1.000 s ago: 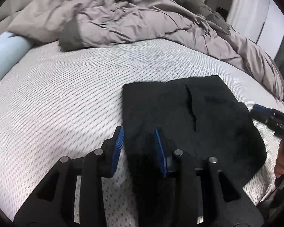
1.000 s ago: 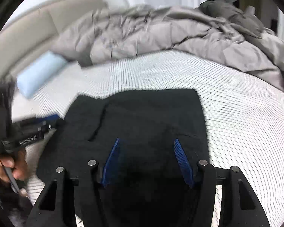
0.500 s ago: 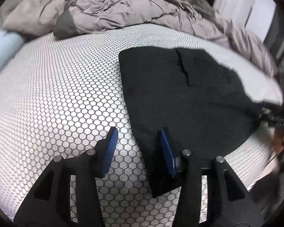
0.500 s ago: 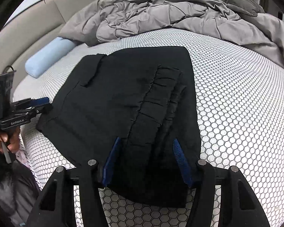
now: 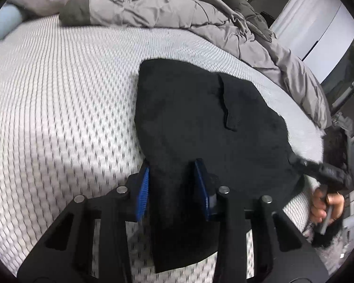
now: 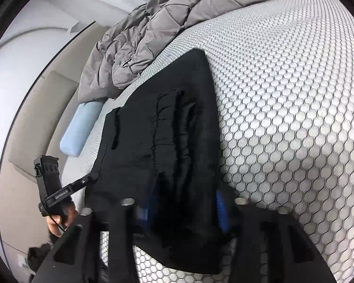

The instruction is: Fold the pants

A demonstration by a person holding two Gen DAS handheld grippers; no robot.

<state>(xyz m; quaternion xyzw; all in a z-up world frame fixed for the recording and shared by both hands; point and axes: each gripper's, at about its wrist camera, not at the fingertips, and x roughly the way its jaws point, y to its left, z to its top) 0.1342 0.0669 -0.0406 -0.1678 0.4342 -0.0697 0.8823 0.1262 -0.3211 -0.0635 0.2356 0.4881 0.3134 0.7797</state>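
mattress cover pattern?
White mattress cover with a dark honeycomb (hexagon) mesh; sharpest in the right wrist view, blurred in the left.

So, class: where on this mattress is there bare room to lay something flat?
Bare mattress lies left of the black pants, bordered by the grey duvet and blue bolster. Another patch lies right of the pants. Crowded: under the duvet.

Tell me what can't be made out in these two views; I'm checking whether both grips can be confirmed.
- Right wrist view: the right gripper fingers are blurred, the black pants covering the gap; grip unclear.
- Left wrist view: the left gripper straddles a pants edge; contact unclear.
- Left wrist view: the pants' near corner runs behind the gripper body.
- Both views: motion blur smears the mattress weave.
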